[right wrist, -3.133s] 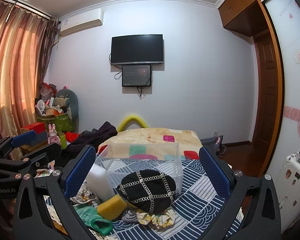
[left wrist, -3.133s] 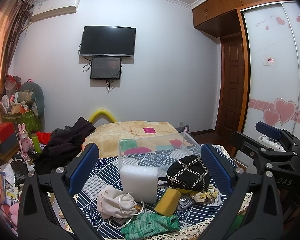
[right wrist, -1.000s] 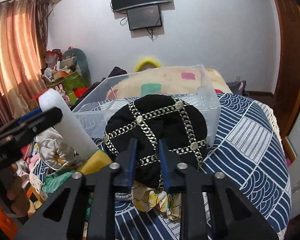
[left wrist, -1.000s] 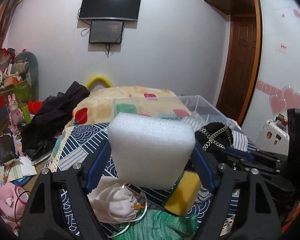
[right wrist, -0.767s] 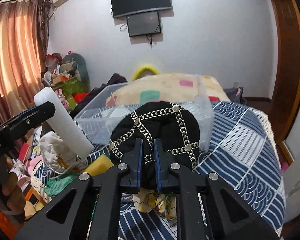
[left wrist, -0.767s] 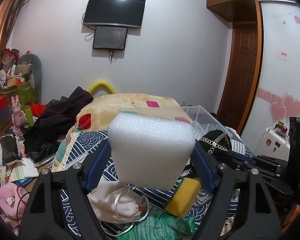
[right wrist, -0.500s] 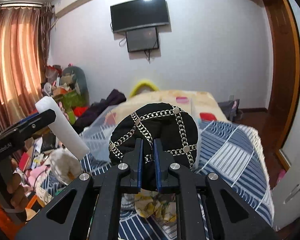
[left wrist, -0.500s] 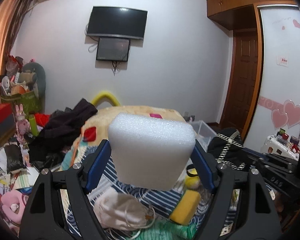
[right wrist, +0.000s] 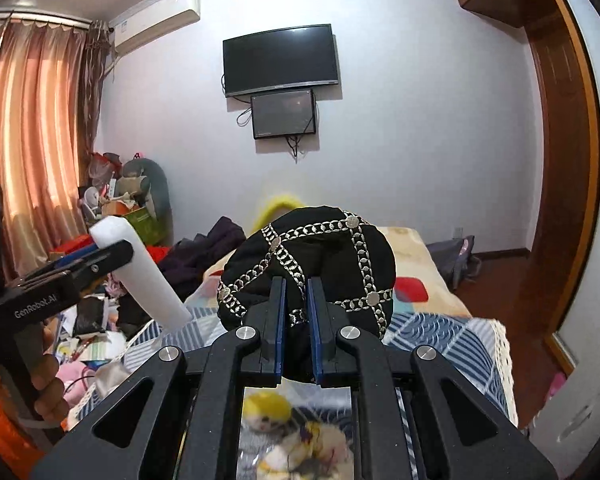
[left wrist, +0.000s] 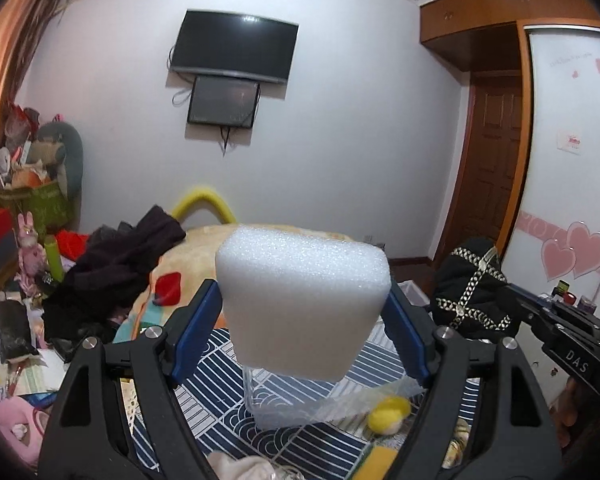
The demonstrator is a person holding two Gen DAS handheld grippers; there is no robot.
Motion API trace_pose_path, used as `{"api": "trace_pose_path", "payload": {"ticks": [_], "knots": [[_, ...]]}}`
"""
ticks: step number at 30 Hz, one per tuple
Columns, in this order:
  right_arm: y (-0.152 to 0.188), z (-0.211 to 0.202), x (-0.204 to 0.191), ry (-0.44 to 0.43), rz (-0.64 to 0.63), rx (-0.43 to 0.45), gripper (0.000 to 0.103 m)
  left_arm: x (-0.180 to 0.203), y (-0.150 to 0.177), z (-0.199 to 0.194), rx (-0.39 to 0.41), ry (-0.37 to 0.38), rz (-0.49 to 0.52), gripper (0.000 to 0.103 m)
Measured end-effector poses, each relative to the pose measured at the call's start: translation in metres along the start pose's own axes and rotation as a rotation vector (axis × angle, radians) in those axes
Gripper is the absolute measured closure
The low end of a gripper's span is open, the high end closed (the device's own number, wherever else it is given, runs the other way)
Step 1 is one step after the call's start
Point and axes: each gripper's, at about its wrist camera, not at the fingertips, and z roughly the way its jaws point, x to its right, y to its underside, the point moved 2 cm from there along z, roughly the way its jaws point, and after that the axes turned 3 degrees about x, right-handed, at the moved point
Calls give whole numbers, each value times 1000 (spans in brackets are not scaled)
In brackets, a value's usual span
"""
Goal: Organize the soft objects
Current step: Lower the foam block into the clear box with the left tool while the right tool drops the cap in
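Compared with half a second ago, both grippers have risen: the wall-mounted television [left wrist: 234,51] and the smaller screen [left wrist: 223,100] under it sit lower in the left wrist view, and more of the patterned blue bedspread [left wrist: 208,380] shows beneath the load. Three seconds ago both pairs of fingers were spread wide with nothing between them, while the foam and the hat lay on the bedspread.

The left gripper [left wrist: 300,320] has its blue fingers [left wrist: 196,332] spread fairly wide and pressed against the two sides of the white foam block [left wrist: 303,304], which is held up in the air above the clear plastic box [left wrist: 284,404]. The box wall shows just under the block; a yellow plush ball [left wrist: 388,420] lies beside it on the bedspread.

The right gripper [right wrist: 296,320] has its fingers [right wrist: 278,320] drawn almost together, pinching a fold at the lower edge of the black hat with silver chain trim [right wrist: 312,264]. The hat is lifted clear of the bed and bulges above the fingertips. In the left wrist view the same hat hangs at the right, level with the foam block and apart from it.

Below the right gripper a blurred yellow and white soft toy [right wrist: 276,420] lies on the bed
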Motion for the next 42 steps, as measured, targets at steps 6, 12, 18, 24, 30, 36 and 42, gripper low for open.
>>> {"api": "trace_pose_path", "payload": {"ticks": [6,12,18,24,30,36,42], "knots": [[1,31,-7,-5,-34,-27,93,-14,7,44,-111,-34,-34,24],[18,60,-5,-4,-40,-124,93,-3,8,56,-127,-42,31,23],[35,71,1,-12,-12,-197,93,20,16,55,-132,2,96,23],[34,66,5,-21,-6,-211,93,27,25,72,-207,30,90,23],[33,72,3,-25,-21,-239,93,18,33,97,-308,1,63,23],[35,83,3,9,-50,-286,93,8,44,115,-399,-22,7,23],[37,86,11,0,-25,-320,89,2,46,113,-425,-29,-32,12]]}}
